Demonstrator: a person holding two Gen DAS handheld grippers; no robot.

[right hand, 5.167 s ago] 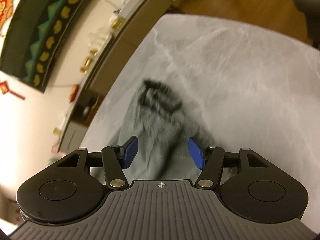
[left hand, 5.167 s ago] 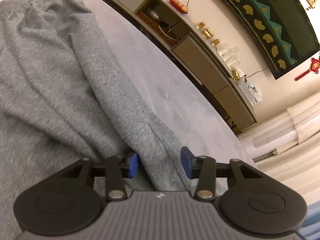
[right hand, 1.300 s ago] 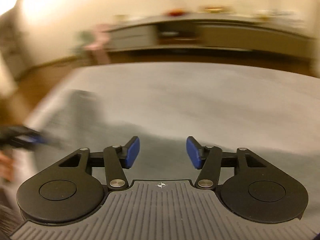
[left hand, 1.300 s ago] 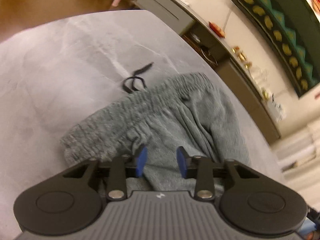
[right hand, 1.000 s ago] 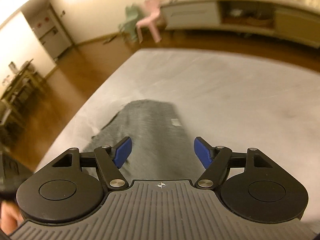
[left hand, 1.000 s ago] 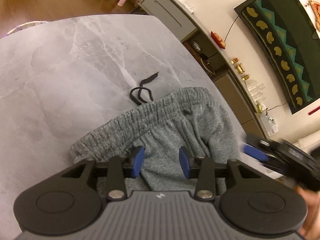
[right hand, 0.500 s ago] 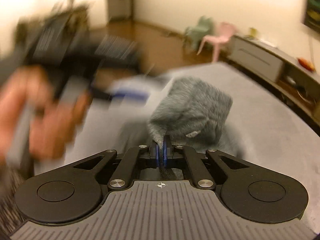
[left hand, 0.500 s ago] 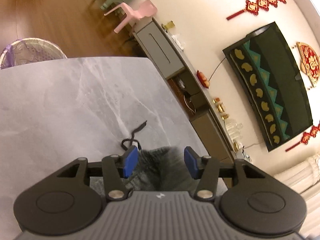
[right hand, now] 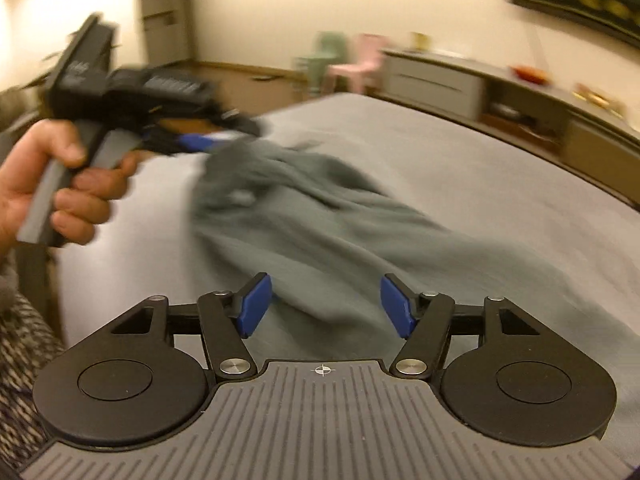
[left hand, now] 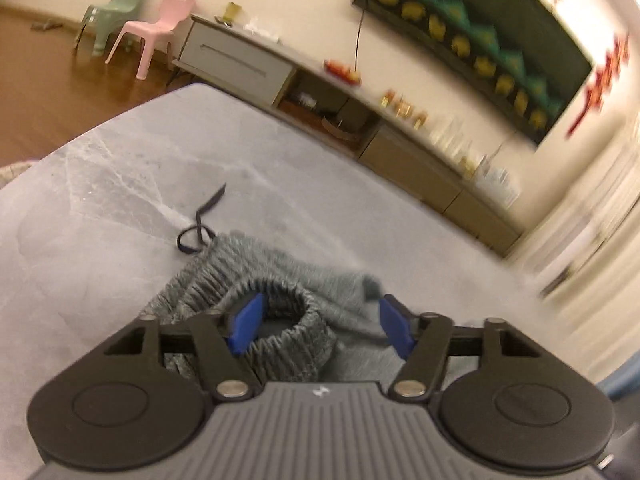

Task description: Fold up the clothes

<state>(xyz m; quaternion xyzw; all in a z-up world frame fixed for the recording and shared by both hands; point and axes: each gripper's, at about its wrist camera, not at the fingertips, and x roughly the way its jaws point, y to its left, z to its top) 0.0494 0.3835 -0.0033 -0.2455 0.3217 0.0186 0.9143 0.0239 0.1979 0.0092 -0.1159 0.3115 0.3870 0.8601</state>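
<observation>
The grey sweatpants (right hand: 320,216) lie crumpled on the grey marble table (left hand: 100,208), stretched from the waistband side toward the right wrist camera. In the left wrist view the left gripper (left hand: 320,322) has its two blue pads far apart, and the elastic waistband (left hand: 288,320) is bunched up between them; the left pad sits against the ribbed fabric, but the pads do not press the cloth together, so the gripper is wide and holds nothing firmly. A dark drawstring (left hand: 200,228) comes out from the waistband and lies in a loop on the bare table surface just beyond the cloth. In the right wrist view the right gripper (right hand: 326,306) is also wide, with its blue pads well apart, and it is above the near end of the sweatpants, not closed on the fabric. In that same view a hand (right hand: 48,184) grips the handle of the left gripper at the far end of the garment; this part is blurred. Behind the table there are a long low cabinet (left hand: 360,120) along the wall, a pink chair (left hand: 156,28) and a green chair (left hand: 116,8) on the wooden floor.
</observation>
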